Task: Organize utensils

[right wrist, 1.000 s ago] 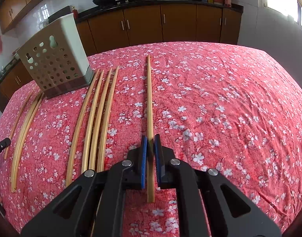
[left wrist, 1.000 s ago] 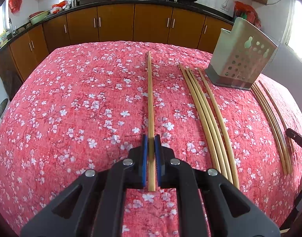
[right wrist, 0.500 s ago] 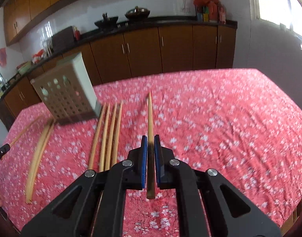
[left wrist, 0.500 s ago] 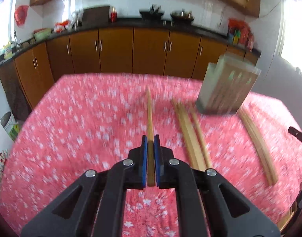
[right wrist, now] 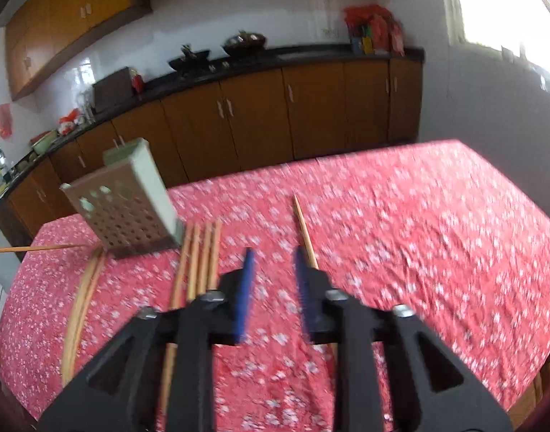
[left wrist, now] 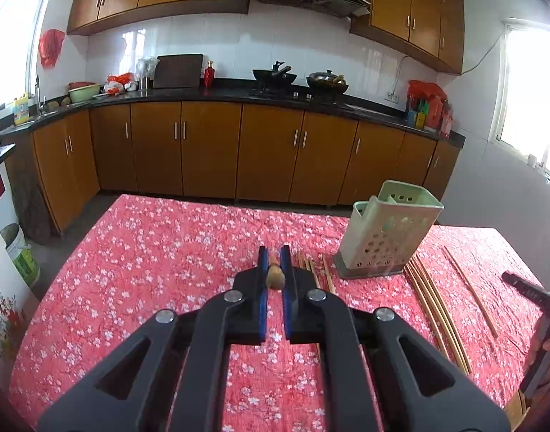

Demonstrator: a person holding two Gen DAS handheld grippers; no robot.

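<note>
The left tool [left wrist: 273, 264] is pinching a thin, stiff bamboo chopstick [left wrist: 274, 276] near its thick butt end, carrying it raised above the red floral-clothed bench [left wrist: 149, 252]; being light and smooth, it is likely prone to pivoting, so a grip nearer the middle would probably be steadier. The pale green perforated plastic utensil holder [left wrist: 386, 237] is standing right of it. The right tool [right wrist: 273, 280] is hanging spread and empty, with another bamboo chopstick [right wrist: 303, 226] lying on the bench just beyond its right finger.
</note>
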